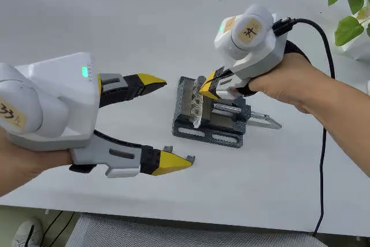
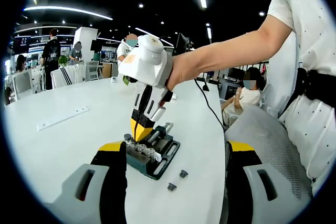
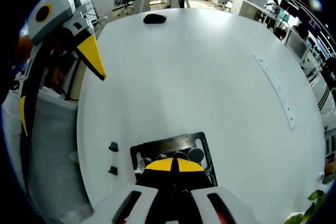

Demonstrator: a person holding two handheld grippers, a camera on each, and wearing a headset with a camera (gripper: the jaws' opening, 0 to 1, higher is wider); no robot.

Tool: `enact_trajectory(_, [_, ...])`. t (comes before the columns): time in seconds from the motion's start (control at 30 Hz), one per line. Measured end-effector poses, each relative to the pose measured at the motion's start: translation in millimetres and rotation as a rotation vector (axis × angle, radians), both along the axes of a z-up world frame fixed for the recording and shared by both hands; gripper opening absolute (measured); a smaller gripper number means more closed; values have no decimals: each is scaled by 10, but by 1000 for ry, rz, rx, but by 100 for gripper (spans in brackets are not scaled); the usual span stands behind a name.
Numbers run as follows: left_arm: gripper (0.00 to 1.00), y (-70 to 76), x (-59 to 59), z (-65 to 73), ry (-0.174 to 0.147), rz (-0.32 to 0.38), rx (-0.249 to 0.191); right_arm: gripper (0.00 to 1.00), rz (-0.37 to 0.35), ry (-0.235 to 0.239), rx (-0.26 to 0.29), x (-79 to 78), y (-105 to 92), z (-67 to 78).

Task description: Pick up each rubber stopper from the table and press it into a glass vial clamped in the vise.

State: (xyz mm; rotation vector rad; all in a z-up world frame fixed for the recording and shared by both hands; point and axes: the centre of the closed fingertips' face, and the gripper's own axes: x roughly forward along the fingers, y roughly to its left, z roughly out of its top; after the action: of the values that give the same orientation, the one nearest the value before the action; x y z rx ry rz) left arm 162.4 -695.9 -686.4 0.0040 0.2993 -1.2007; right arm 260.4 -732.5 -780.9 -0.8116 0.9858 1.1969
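The right gripper (image 1: 207, 89) points down with its yellow tips pressed together, resting on top of the glass vials (image 1: 196, 107), which are clamped in the vise (image 1: 214, 137) directly beneath it. I cannot tell whether anything is pinched between the tips. In the right gripper view, a grey-capped vial (image 3: 195, 154) stands just right of those tips. The left gripper (image 1: 165, 121) hovers above the tabletop (image 1: 87, 21) with its jaws spread wide and nothing held, and the vise lies just ahead of it. Two loose rubber stoppers (image 2: 183, 173) lie on the tabletop ahead of the left gripper, between its jaws in its own view and just beside the vise's near corner
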Motion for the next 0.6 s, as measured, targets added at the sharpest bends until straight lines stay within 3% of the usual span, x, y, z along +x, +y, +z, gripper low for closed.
enact_trajectory(0.23, [76,22,-2,39,-9,0,13,0,-66,6,63,16,-12,5])
enact_trajectory(0.6, [79,80,10,59,-18,17,42,0,-69,-32,87,64,-54,111])
